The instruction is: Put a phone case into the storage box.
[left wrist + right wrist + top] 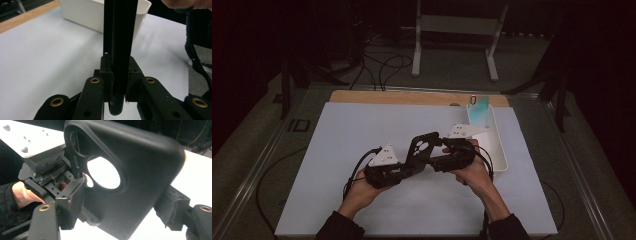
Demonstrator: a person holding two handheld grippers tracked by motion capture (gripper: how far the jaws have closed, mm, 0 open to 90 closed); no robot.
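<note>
**A:** What have you got in the left gripper point(408, 167)?

**B:** A black phone case point(422, 146). My left gripper is clenched on its lower edge. In the left gripper view the case point(121, 50) stands edge-on between my two jaws, and both pads press against it from either side.

**A:** And where is the case in the scene?

**B:** Lifted off the white tabletop point(362, 135), about the middle of it and towards the near side, between my two hands. It tilts up and to the right from my left gripper. You can see the round cut-outs in it from the high view.

**A:** What about your right gripper point(443, 156)?

**B:** It is released. In the right gripper view the case point(140, 182) lies broadside across the space between my jaws, with its large round hole showing the tabletop through it. One jaw stands at the case's left edge and the other well out at the right, and neither pad presses on the case. No other thing is between those jaws.

**A:** Anything near you on the tabletop?

**B:** A white bin point(497, 145) lies just beyond my right hand point(472, 172), towards the far right. Something pale green point(478, 107) stands at its far end; I cannot tell what it is. My left hand point(364, 187) is near the front edge, a cable looping from the gripper beside it.
</note>
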